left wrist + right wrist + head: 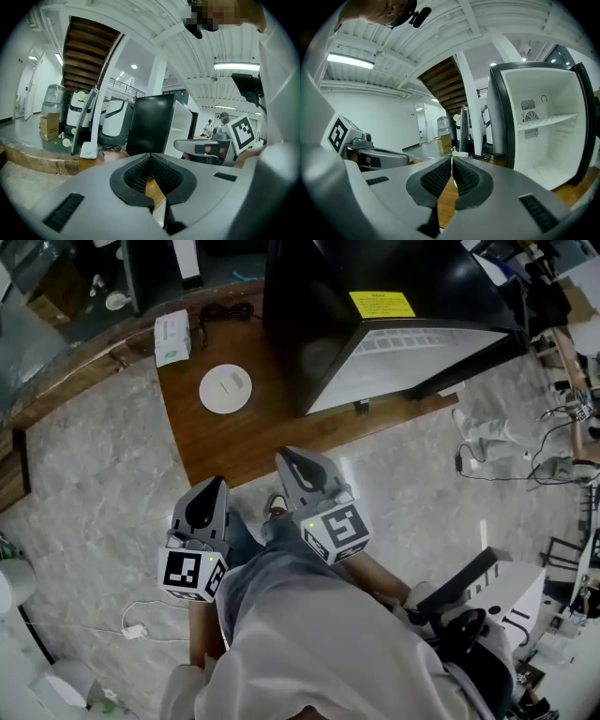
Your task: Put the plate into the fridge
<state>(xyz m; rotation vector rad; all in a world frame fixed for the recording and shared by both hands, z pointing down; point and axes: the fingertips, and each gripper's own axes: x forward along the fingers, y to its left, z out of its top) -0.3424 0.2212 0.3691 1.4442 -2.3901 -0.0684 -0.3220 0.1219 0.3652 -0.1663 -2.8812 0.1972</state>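
one wooden board (253, 442) is lying on a grey marble floor (94, 474), in a wide room with white ceiling beams. one black fridge (375, 324) is standing on the board's far right part, its door hanging open. one white plate (226, 388) is sitting on the board just left of the fridge, near what looks like a small white box (172, 337). two grippers are hovering by the board's near edge. the left gripper (214, 487) and right gripper (291, 461) are both holding their jaws pressed together on nothing. bare wood is stretching between them and the plate.
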